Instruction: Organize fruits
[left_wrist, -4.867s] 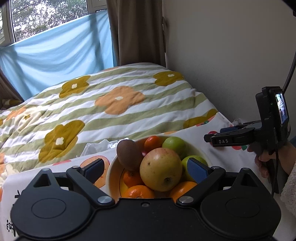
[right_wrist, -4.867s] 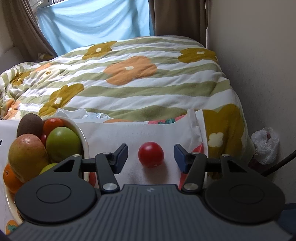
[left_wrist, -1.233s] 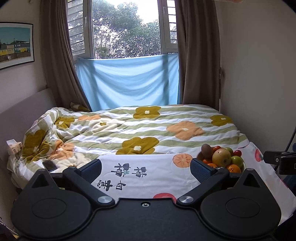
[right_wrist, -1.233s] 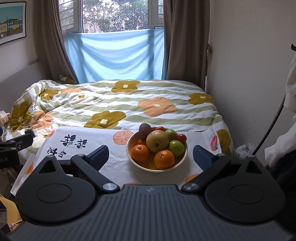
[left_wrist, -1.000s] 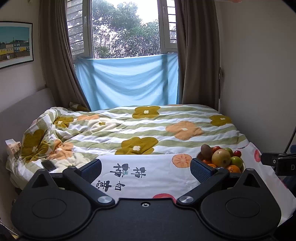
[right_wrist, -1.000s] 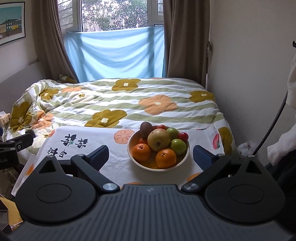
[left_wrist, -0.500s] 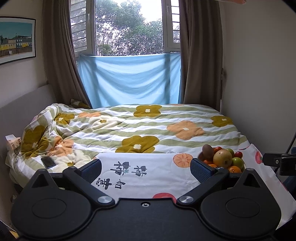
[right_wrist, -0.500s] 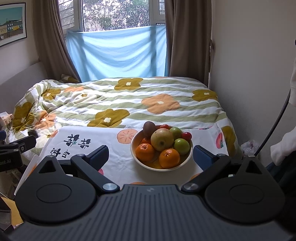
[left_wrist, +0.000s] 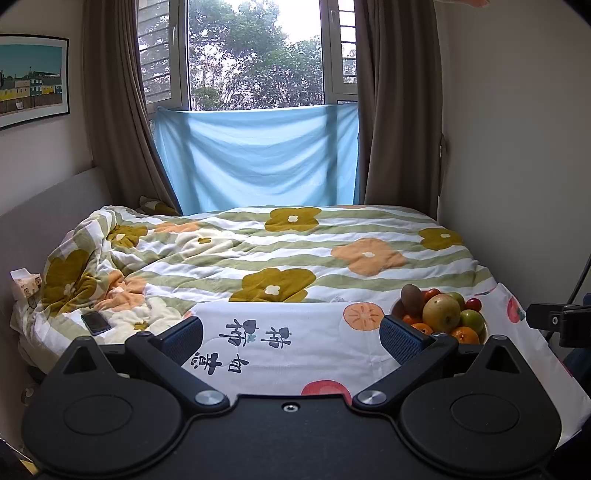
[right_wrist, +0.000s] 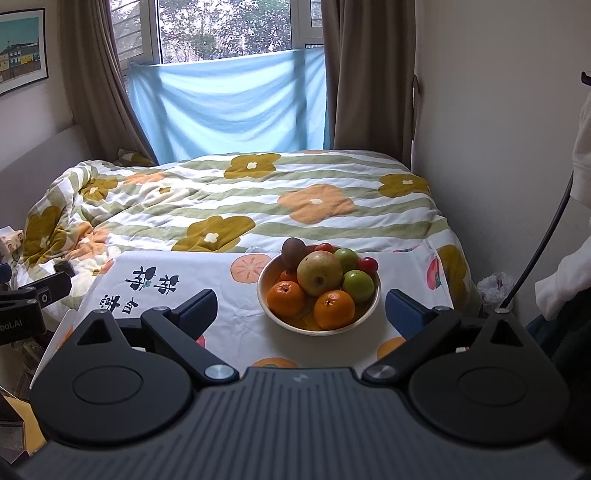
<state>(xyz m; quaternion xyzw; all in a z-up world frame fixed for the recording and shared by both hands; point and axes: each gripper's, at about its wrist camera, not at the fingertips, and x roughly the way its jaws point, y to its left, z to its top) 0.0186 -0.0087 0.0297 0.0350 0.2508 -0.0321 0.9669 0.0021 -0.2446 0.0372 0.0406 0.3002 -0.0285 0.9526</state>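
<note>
Sitting on the printed cloth (right_wrist: 229, 295) that covers the tabletop at the foot of the bed (right_wrist: 258, 192), the fruit bowl (right_wrist: 369, 306) holds everything in sight: two oranges at the front (right_wrist: 286, 298), a large yellowish apple (right_wrist: 319, 272) heaped in the middle, two green apples (right_wrist: 357, 286) to its right, a brown kiwi (right_wrist: 291, 251) at the back and a small red tomato (right_wrist: 368, 264) perched near the far right rim. No loose fruit shows on the cloth, so the sorting looks finished or close to it.

Both claws are released and empty. The right claw (right_wrist: 301, 308) hangs back from the bowl with its jaws spread wide, the bowl framed between them but well apart. The left claw (left_wrist: 291, 336) is equally spread, pointing at the bare cloth, with the bowl (left_wrist: 396, 308) off to its right.

If anything needs shifting, the pile calls for care. The oranges and apples are firm, fairly heavy and smooth-skinned, so they are best taken across their widest middle, pads level, without pinching near the top where they would squirt out. The tomato is light but thin-skinned and bruises easily; a gentle close is enough. The kiwi is slightly soft and oval, so I would take it across its short axis. The big apple props its neighbours; lifting it may let them roll.
</note>
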